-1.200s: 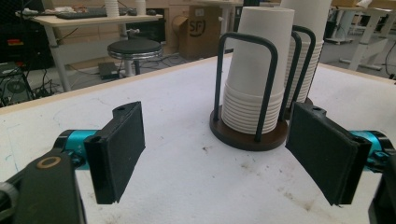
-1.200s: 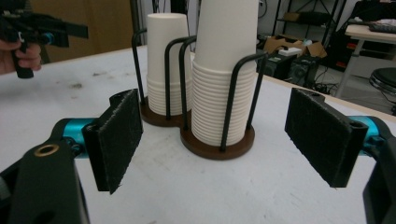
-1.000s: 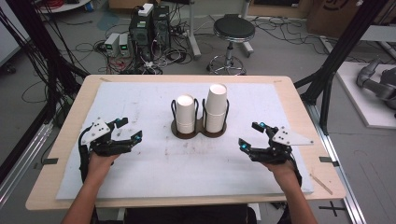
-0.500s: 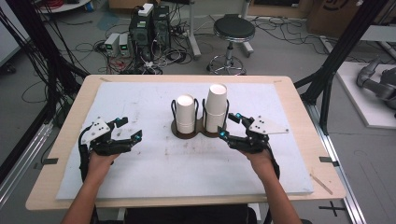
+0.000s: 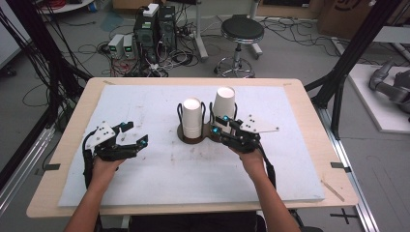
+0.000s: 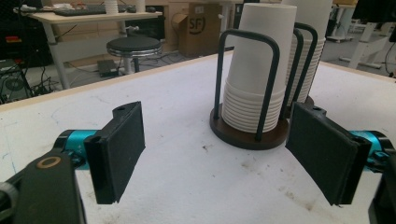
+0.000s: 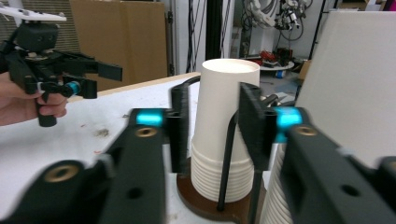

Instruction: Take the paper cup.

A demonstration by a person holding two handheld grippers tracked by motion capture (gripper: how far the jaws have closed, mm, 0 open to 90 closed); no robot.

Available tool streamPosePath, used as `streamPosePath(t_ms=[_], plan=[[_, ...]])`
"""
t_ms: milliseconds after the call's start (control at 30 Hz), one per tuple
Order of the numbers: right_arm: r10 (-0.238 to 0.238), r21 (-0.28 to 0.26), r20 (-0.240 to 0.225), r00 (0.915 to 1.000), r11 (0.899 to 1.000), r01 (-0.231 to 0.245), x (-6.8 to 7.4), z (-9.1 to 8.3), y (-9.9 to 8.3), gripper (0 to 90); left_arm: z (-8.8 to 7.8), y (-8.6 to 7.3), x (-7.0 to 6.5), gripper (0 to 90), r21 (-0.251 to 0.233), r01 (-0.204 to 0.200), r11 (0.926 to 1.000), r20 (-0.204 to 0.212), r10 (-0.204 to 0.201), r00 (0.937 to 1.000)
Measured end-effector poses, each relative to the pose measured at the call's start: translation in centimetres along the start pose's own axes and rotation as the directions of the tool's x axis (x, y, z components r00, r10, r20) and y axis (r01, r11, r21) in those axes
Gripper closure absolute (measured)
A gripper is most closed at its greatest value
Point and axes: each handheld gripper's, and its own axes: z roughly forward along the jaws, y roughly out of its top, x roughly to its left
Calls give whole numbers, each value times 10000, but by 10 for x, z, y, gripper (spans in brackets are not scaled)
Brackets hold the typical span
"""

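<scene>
Two stacks of white paper cups stand in a dark holder (image 5: pixel 186 139) with wire hoops at the table's middle. The left stack (image 5: pixel 192 116) is shorter than the right stack (image 5: pixel 225 108). My right gripper (image 5: pixel 218 126) is open, its tips just in front of the right stack's base. In the right gripper view the jaws frame the shorter stack (image 7: pixel 224 116), and the taller stack (image 7: pixel 345 84) looms close at the right. My left gripper (image 5: pixel 137 133) rests open on the mat, well left of the holder. Its view shows both stacks (image 6: pixel 257 70) beyond the wide jaws.
A white mat (image 5: pixel 290 159) covers the wooden table. Beyond the far edge stand a stool (image 5: pixel 241 31) and computer boxes with cables (image 5: pixel 154 24). Black frame posts (image 5: pixel 348 63) rise at both sides. The left gripper (image 7: pixel 105 80) shows at the left in the right gripper view.
My right gripper has moved left and forward from the mat's right side up to the cup holder. The left gripper has stayed put.
</scene>
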Motion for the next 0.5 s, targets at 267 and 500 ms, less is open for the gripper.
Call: streamPosePath(t_ms=[267, 500], plan=[[175, 58, 568, 9982, 9998, -179, 6, 21, -5, 900, 0, 0, 1, 195, 20, -21, 10000, -38, 22, 10000], [-77, 202, 544, 9985, 9998, 66, 12, 34, -10, 900, 0, 0, 1, 195, 23, -28, 10000, -38, 29, 10000]])
